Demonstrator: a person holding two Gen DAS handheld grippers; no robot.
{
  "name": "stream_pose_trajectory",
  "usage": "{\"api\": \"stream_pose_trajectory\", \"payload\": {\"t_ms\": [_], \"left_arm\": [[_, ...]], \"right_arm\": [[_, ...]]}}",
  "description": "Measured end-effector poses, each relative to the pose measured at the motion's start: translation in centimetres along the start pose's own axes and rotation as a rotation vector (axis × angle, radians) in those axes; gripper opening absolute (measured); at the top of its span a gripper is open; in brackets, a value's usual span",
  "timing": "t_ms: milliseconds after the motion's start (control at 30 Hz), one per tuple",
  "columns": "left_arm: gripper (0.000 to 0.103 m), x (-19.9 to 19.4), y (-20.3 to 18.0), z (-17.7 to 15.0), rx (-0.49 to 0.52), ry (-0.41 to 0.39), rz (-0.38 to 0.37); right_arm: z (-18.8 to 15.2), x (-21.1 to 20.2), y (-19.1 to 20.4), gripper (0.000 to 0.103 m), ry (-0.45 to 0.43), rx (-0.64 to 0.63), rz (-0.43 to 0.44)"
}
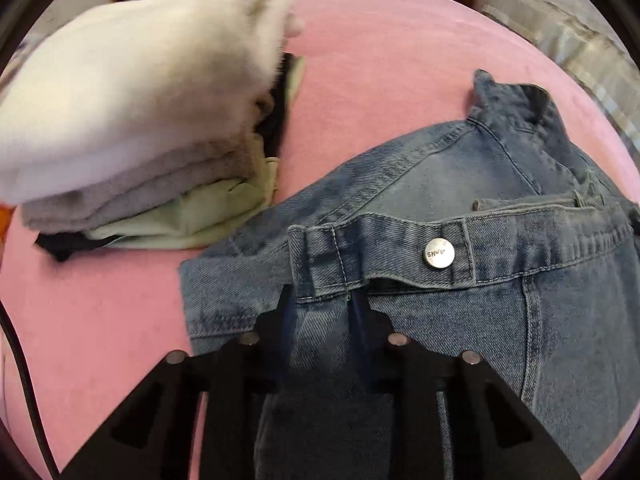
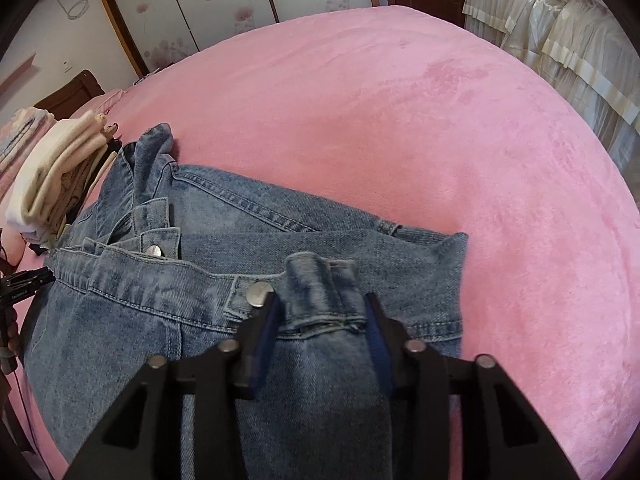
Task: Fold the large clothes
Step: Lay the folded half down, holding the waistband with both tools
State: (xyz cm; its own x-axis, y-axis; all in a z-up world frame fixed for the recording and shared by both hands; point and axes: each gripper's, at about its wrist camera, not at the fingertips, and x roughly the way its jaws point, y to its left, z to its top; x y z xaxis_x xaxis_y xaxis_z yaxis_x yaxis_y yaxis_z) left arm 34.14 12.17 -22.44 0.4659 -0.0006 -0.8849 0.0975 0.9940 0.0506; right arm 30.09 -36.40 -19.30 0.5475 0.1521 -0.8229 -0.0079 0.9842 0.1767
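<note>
Already folded: 1 stack of soft tops (image 1: 132, 152) at the left of the pink plush bed (image 2: 400, 120). Left to fold: stiff faded jeans (image 2: 200, 320), lying rumpled beside it. Left gripper (image 1: 324, 312) and right gripper (image 2: 320, 312) each clamped on a waistband bunch.

Faded rough denim jeans (image 2: 280, 216) with shiny metal buttons (image 1: 439, 253) lie on plush pink blanket (image 2: 440, 120).
</note>
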Motion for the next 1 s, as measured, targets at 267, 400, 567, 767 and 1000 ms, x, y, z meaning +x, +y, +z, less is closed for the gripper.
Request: {"api": "stream_pose_trajectory", "payload": {"t_ms": [267,400,567,767,1000], "left_arm": [[0.023,-4.5,-2.2,-1.8,-0.053,-0.177,0.227],[0.022,-7.8,-2.6,-1.2,-0.076,-0.275,0.282],[0.022,-10.1,-1.8,0.7,-0.148,-0.357,0.307],[0.022,-6.7,-1.9,3.2,-0.170,-0.347,0.341],[0.023,0.3,-3.8,3.0,-0.090,-0.256,0.441]], "right_arm": [[-0.4,-4.6,1.8,0.024,-0.150,-0.002,-0.097],[0.6,-7.3,2.3,0.024,-0.245,0.019,-0.094],[3.2,-9.7,3.7,0.023,-0.377,0.022,-0.094],[6.2,-5.8,4.0,0.024,-0.377,0.016,-0.155],[5.7,3.6,2.9,0.025,-0.149,0.021,-0.278]]}}
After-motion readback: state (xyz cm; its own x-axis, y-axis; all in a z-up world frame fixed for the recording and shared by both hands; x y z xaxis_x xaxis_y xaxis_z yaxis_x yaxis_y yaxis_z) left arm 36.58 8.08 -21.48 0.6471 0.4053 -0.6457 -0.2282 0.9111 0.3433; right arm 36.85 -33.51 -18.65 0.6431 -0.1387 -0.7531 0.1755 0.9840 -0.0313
